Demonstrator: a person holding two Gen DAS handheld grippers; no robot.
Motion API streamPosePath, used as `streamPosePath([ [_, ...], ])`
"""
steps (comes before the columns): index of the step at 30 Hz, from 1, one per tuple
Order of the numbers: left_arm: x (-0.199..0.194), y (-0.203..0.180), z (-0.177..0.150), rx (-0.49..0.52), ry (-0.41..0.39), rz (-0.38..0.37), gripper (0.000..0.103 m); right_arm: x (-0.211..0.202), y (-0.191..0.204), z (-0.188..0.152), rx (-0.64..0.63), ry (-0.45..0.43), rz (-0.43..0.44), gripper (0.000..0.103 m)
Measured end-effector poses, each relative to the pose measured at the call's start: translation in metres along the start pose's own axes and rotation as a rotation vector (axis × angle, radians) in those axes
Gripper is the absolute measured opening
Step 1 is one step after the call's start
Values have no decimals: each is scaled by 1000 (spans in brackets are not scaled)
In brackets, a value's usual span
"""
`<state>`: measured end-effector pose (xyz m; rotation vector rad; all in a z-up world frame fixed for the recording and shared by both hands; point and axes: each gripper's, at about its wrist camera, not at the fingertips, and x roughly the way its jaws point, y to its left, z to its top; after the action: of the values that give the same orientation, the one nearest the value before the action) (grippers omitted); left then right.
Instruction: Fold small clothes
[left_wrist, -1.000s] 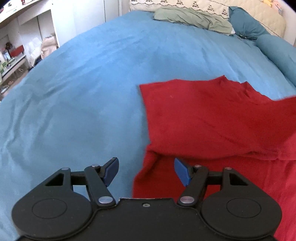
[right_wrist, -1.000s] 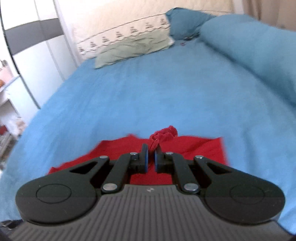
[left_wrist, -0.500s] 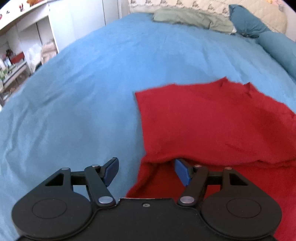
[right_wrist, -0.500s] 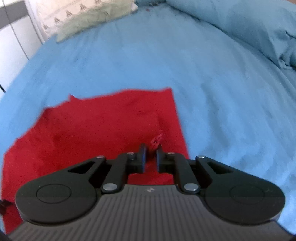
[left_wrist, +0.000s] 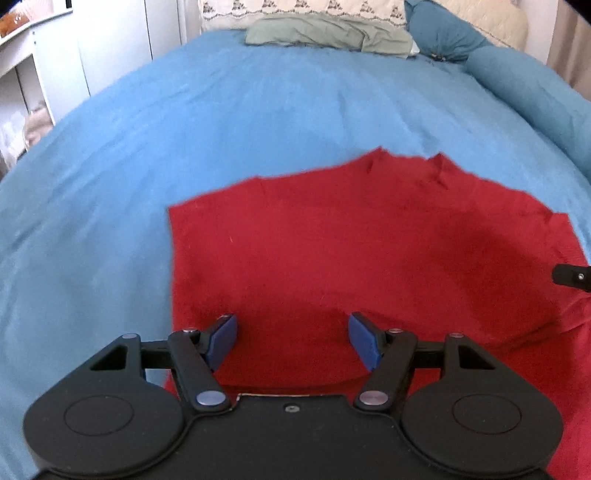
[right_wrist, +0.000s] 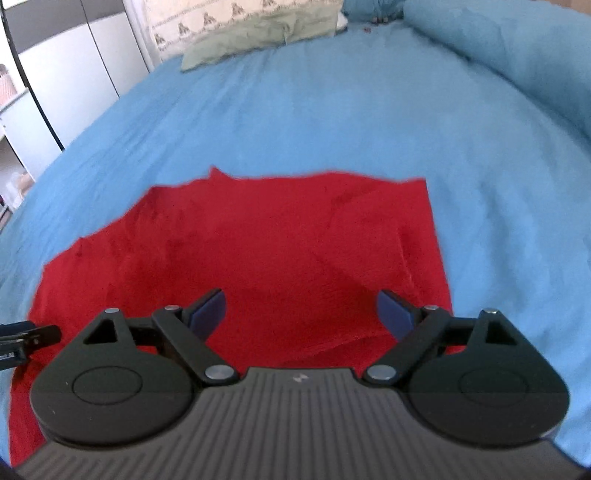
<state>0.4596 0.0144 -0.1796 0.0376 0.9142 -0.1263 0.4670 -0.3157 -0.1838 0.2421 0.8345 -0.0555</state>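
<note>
In the left wrist view, the black left gripper with blue pads stood wide open and held nothing, its fingers poised over the near part of a flat red fabric garment. That garment lay folded on the blue bedspread, its top layer ending in an edge just ahead of the gripper body. Half a second before, the left pad had hung over bare bedspread; now both pads sat over red cloth. The tip of the other gripper showed at the right edge. Open bedspread ran left and ahead to a grey-green pillow.

In the right wrist view, the black right gripper was spread wide with nothing between its pads, whereas a moment earlier it had been closed on a pinch of red cloth. The garment's right edge ran just inside the right finger, with clear blue bedspread beyond it.
</note>
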Motion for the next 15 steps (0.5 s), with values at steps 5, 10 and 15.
streamPosePath([
  [5, -1, 4, 0, -3, 2, -11, 73, 12, -7, -12, -82, 11, 3, 103],
  [10, -17, 5, 9, -10, 1, -4, 73, -9, -9, -10, -117, -33, 12, 103],
  [15, -55, 7, 17, -22, -39, 5, 73, -57, -15, -6, -97, -129, 40, 103],
])
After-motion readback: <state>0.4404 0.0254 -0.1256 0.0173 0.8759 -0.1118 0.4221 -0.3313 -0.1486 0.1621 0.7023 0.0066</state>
